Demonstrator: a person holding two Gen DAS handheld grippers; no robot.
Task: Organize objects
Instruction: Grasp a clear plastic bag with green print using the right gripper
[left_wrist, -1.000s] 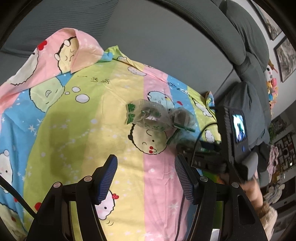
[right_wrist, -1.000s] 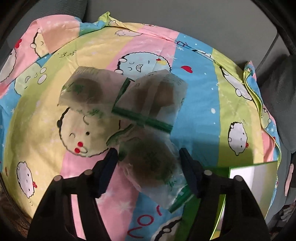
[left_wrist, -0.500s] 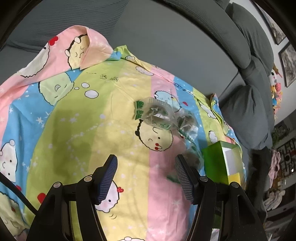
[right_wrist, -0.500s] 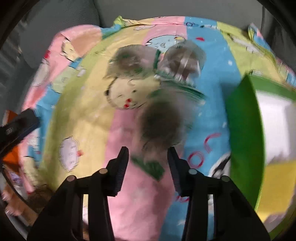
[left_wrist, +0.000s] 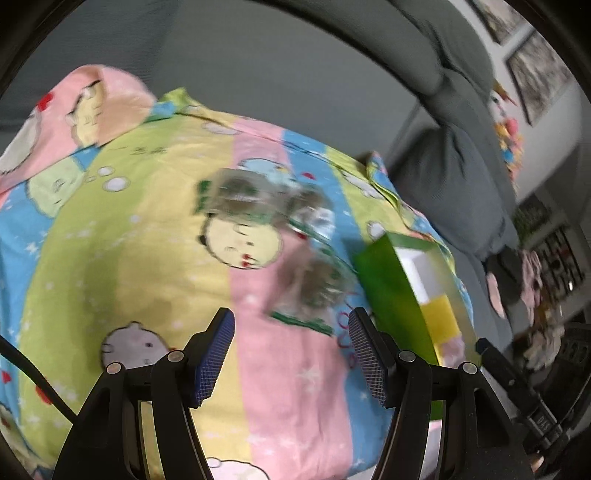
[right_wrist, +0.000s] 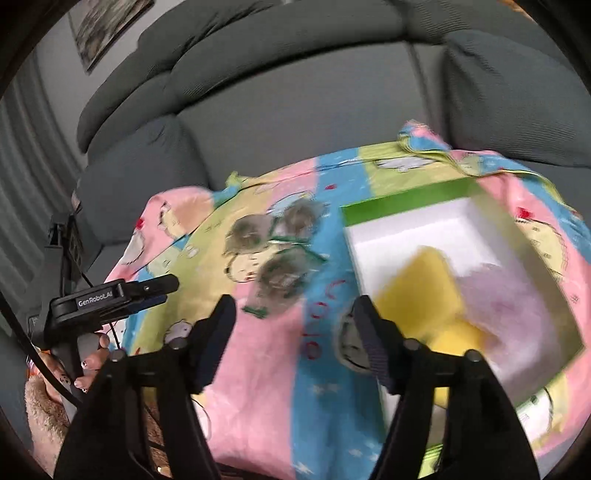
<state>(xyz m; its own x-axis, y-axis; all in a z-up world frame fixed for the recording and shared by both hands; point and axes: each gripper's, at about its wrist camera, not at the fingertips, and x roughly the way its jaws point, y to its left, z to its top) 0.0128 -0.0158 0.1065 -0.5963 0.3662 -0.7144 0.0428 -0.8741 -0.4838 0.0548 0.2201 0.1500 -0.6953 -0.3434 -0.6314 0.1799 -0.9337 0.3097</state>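
Note:
Three clear packets with dark contents and green edges lie on the cartoon-print cloth (left_wrist: 147, 258): one far left (left_wrist: 236, 195), one far right (left_wrist: 314, 214), one nearest (left_wrist: 314, 288). The same packets show in the right wrist view (right_wrist: 243, 232) (right_wrist: 299, 218) (right_wrist: 280, 280). A green box (left_wrist: 391, 291) with a white inside stands to their right; it holds a yellow item (right_wrist: 424, 288) and a pale pink item (right_wrist: 498, 295). My left gripper (left_wrist: 291, 354) is open and empty, short of the nearest packet. My right gripper (right_wrist: 295, 339) is open and empty, pulled back above the cloth's near edge.
The cloth lies on a grey sofa (right_wrist: 258, 92) with back cushions behind it. The green box (right_wrist: 406, 199) sits at the cloth's right side. The left gripper's body (right_wrist: 110, 299) and the hand holding it show at left in the right wrist view.
My right gripper opened and pulled back and up from the nearest packet, leaving it on the cloth. My left gripper moved right and closer to the packets and box. Both views are motion-blurred.

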